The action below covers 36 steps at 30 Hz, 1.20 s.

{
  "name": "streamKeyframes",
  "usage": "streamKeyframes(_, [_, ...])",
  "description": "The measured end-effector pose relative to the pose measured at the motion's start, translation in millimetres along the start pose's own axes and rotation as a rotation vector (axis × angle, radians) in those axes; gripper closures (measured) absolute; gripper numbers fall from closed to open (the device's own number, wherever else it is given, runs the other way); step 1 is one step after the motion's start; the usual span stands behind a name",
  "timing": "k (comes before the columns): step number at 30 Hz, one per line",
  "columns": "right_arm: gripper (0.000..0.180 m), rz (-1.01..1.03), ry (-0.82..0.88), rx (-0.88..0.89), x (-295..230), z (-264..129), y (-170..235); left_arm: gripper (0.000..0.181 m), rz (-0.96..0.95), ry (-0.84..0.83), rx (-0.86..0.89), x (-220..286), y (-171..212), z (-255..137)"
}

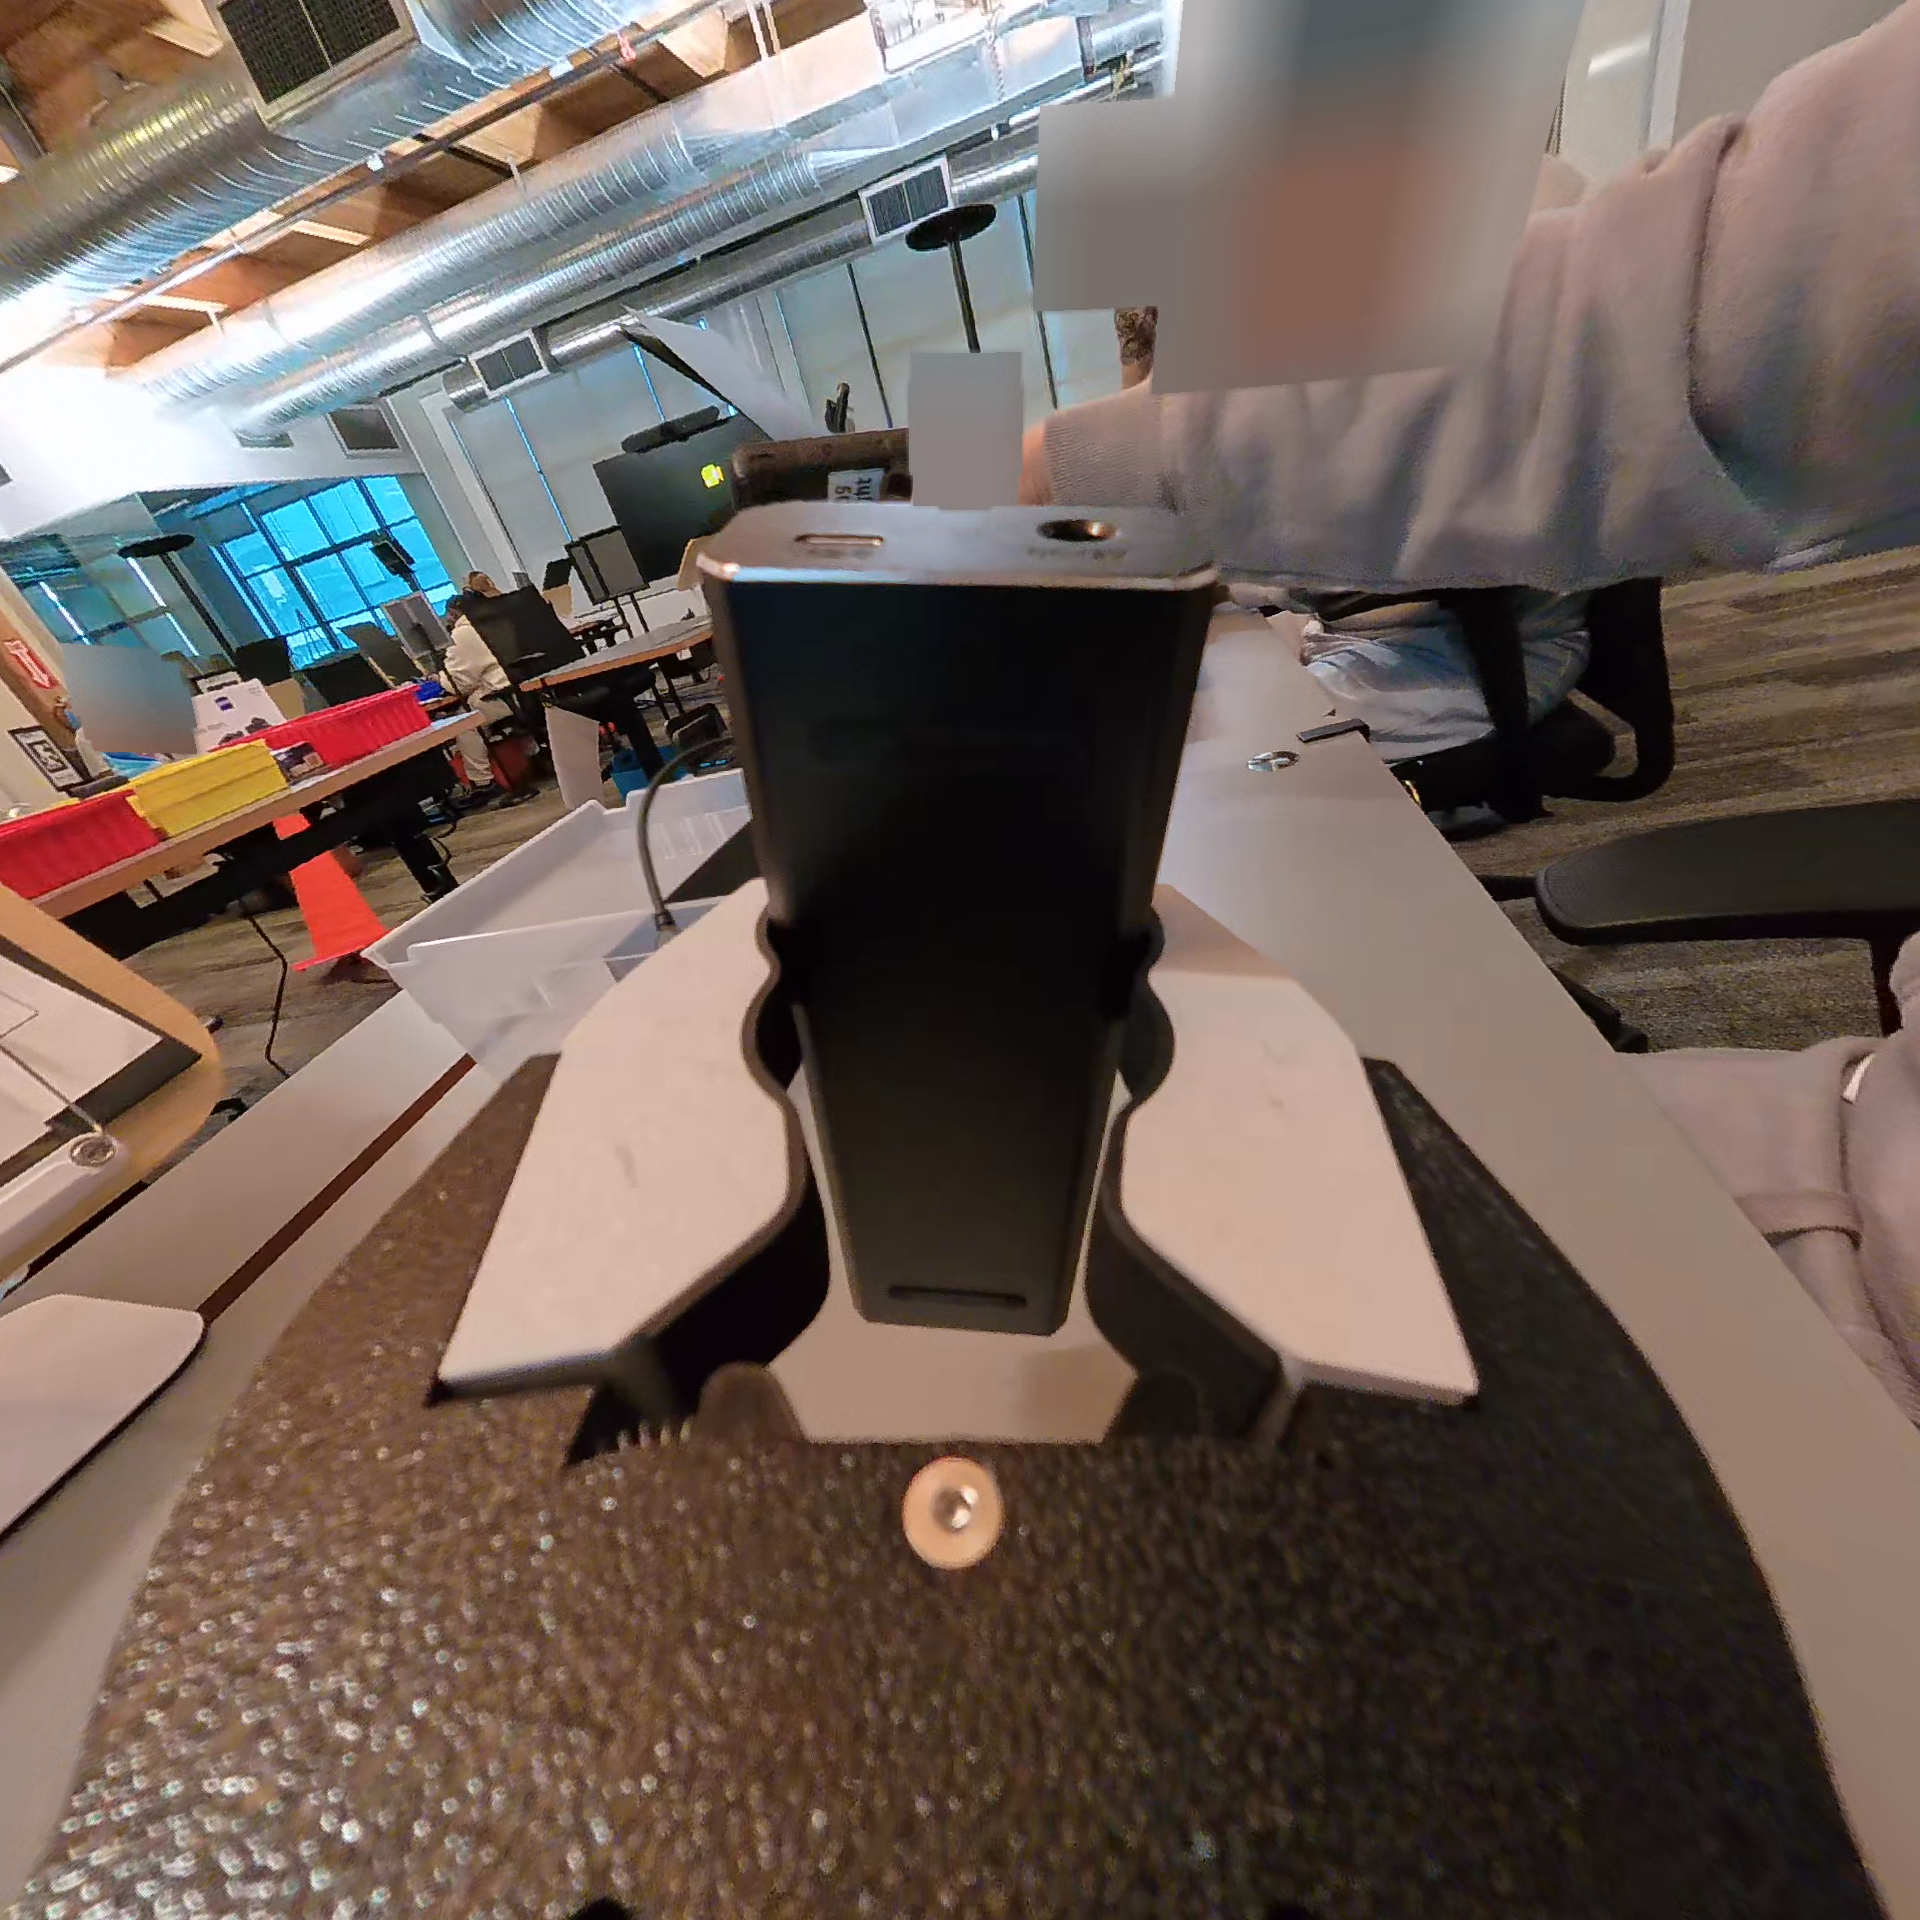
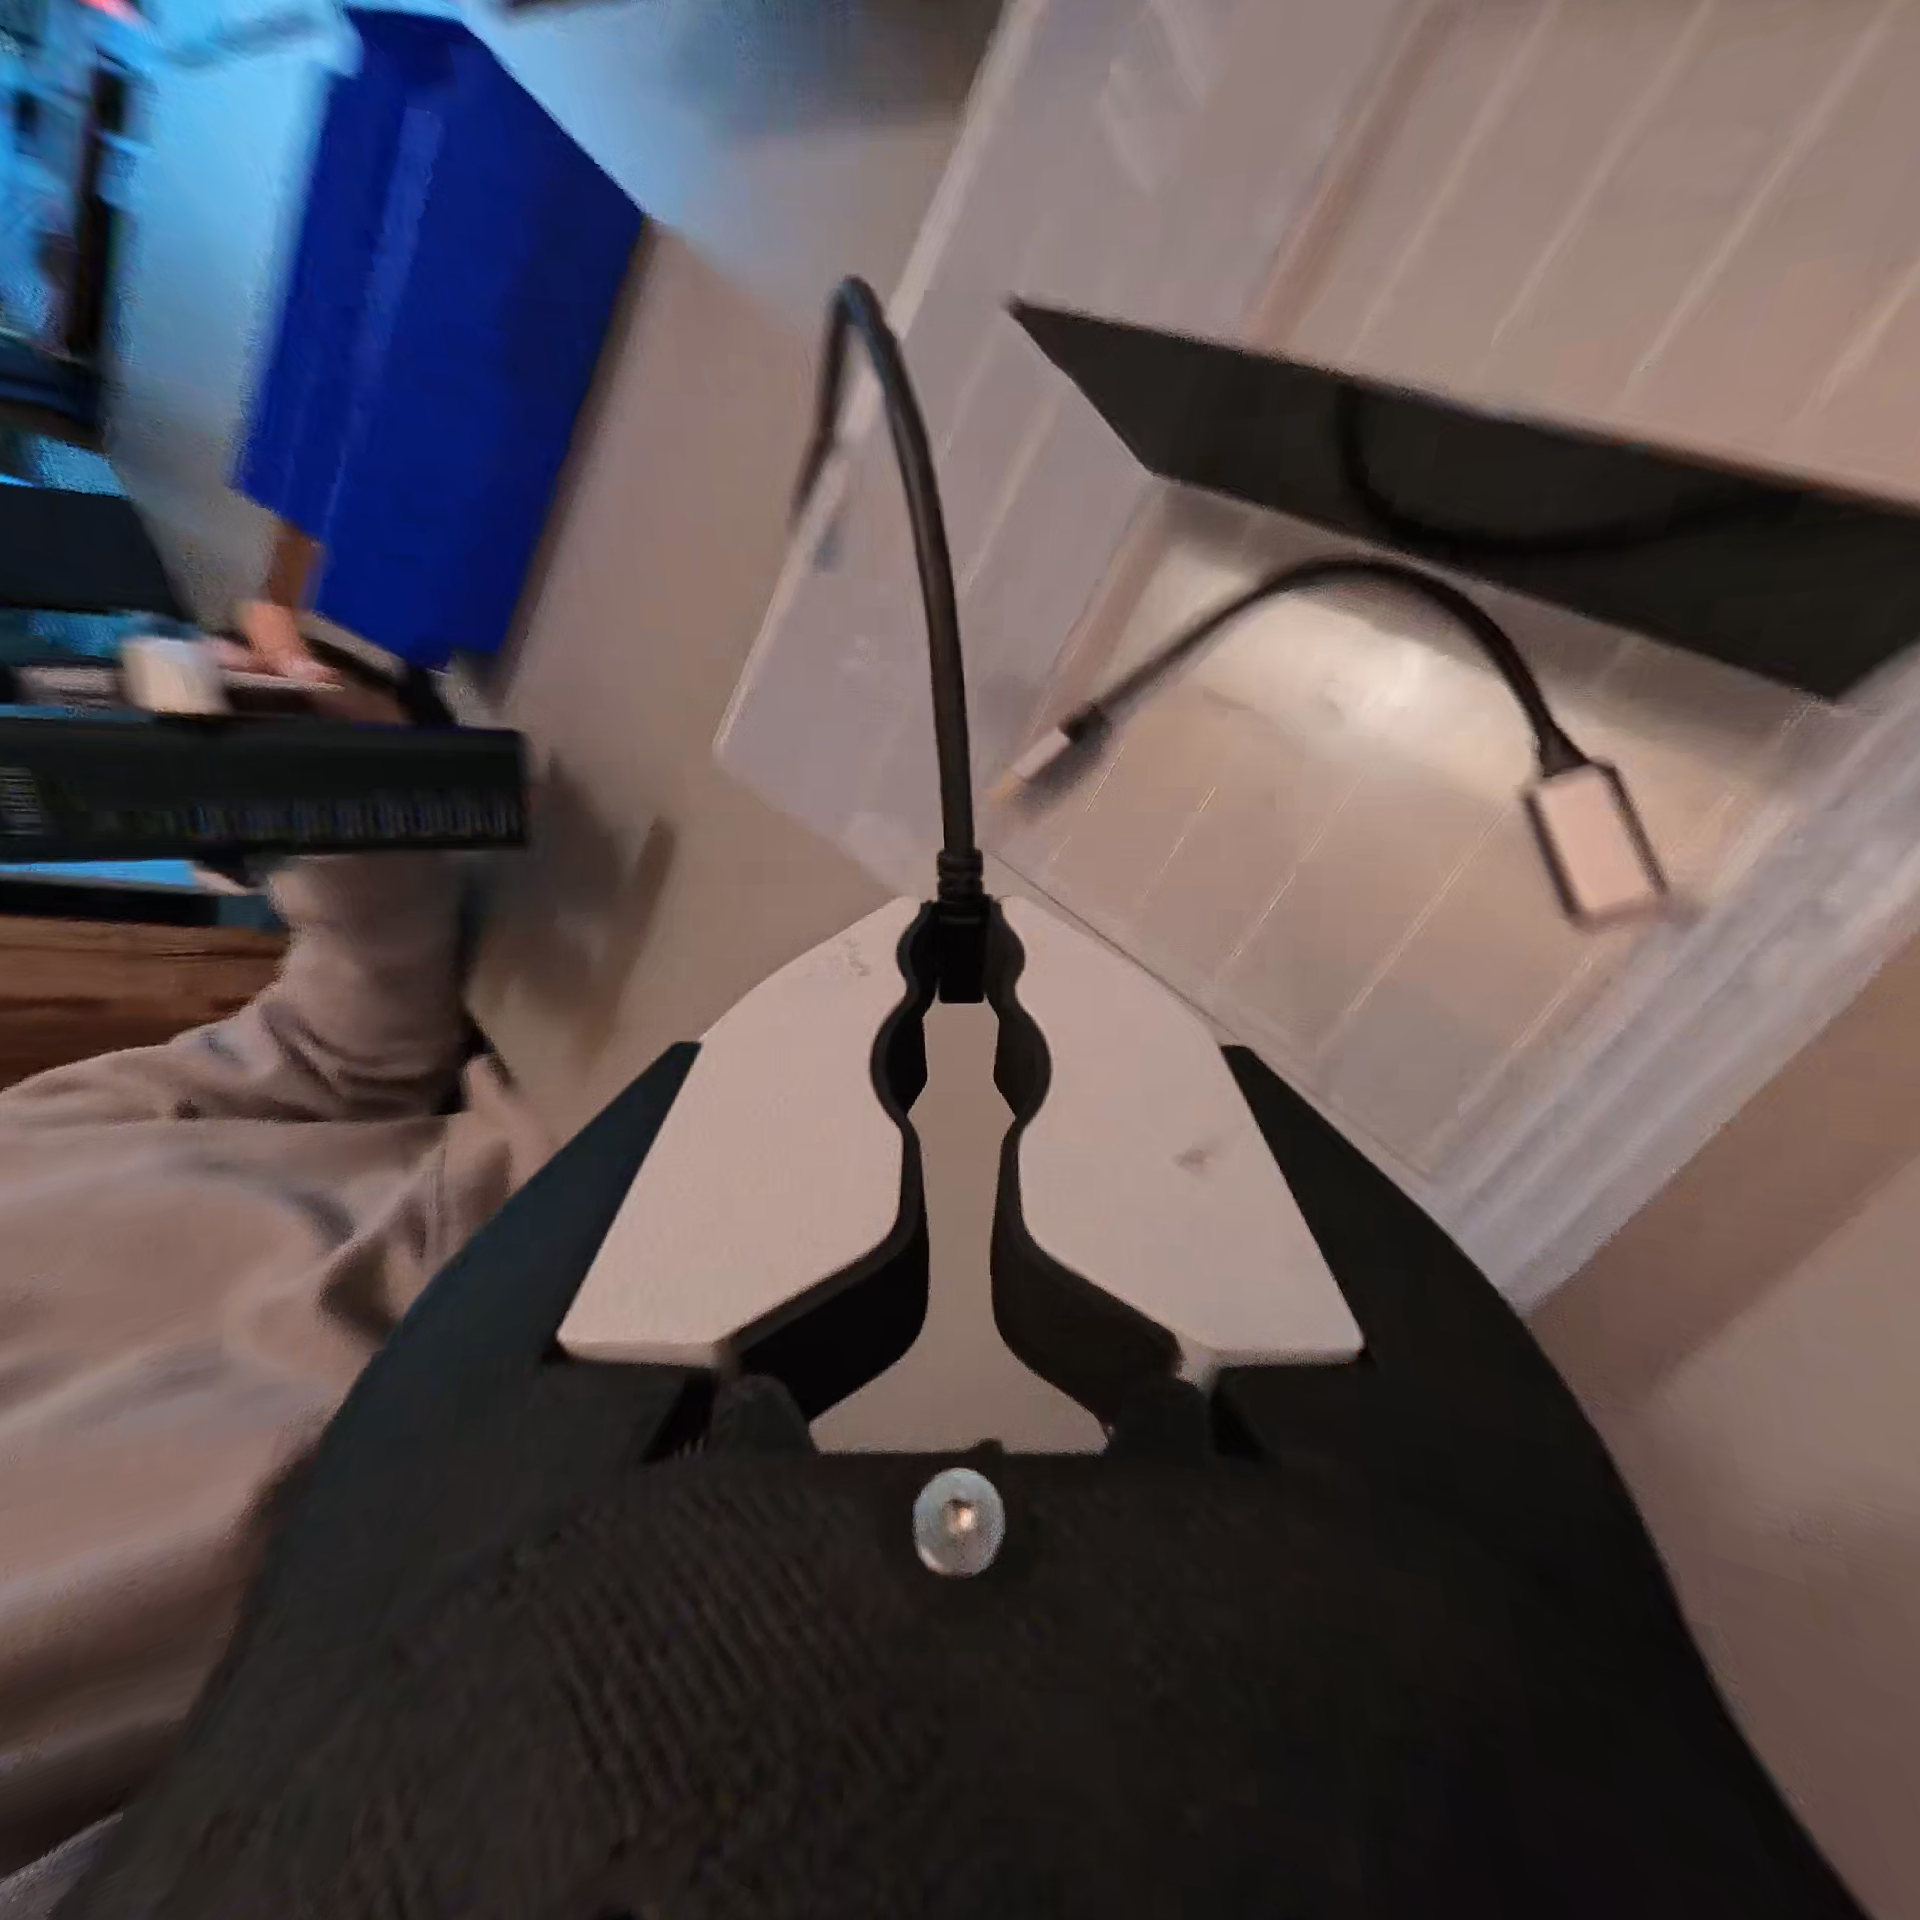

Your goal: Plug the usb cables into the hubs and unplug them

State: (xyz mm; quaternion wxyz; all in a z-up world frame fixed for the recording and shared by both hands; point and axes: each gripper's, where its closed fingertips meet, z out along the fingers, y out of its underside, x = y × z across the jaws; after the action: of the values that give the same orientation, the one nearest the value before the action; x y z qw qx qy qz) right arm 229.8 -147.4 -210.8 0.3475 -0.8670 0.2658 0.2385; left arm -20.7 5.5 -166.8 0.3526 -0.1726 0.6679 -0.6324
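Observation:
In the left wrist view my left gripper point(image 1: 961, 945) is shut on a dark grey USB hub point(image 1: 966, 831), held upright above the table; its top end shows two ports. In the right wrist view my right gripper point(image 2: 958, 961) is shut on the black plug end of a short black USB cable point(image 2: 935, 582) that arcs up and away; its far end is blurred. A second short cable point(image 2: 1351, 623) with silver connectors lies in a clear plastic tray point(image 2: 1299, 935). The hub shows at the left of the right wrist view point(image 2: 260, 790).
A clear tray point(image 1: 540, 935) sits on the grey table point(image 1: 1351, 883) behind the hub. A person's grey sleeve point(image 1: 1507, 416) reaches across at upper right. A black office chair point(image 1: 1714, 883) stands right. A blue bin point(image 2: 416, 395) and a dark lid point(image 2: 1507, 488) are near the tray.

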Motion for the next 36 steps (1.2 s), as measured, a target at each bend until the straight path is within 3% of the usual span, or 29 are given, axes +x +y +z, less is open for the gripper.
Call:
streamKeyframes(5, [0.171,-0.21,-0.335,0.039,-62,-26,-11,0.12,-0.007,-0.005,-0.013,-2,4,-2])
streamKeyframes(8, [0.171,-0.281,-0.441,0.118,-88,-46,-19,0.12,-0.025,-0.004,0.002,-3,3,-3])
streamKeyframes(11, [0.171,-0.177,-0.224,0.058,-51,-43,-19,0.12,-0.024,-0.002,0.006,-2,2,-3])
streamKeyframes(14, [0.171,-0.086,-0.124,0.019,-25,-40,-14,0.12,-0.021,0.0,0.002,-1,3,-2])
streamKeyframes(19, [0.171,-0.099,-0.172,0.072,-29,-47,-20,0.12,-0.02,0.006,0.002,0,3,-2])
streamKeyframes(22, [0.171,-0.051,0.013,-0.038,1,-46,-4,0.12,-0.019,0.006,0.006,0,2,-1])
streamKeyframes(25, [0.171,-0.041,0.08,-0.155,13,-34,13,0.12,-0.022,0.011,0.012,1,1,0])
streamKeyframes(30, [0.171,-0.11,0.154,-0.224,17,-16,8,0.12,-0.018,0.019,0.004,4,2,2])
streamKeyframes(33, [0.171,-0.134,0.349,-0.275,44,-12,3,0.12,-0.019,0.019,0.004,4,2,2])
streamKeyframes(36, [0.158,-0.303,0.532,-0.353,65,-7,1,0.12,-0.02,0.018,0.006,4,2,2])
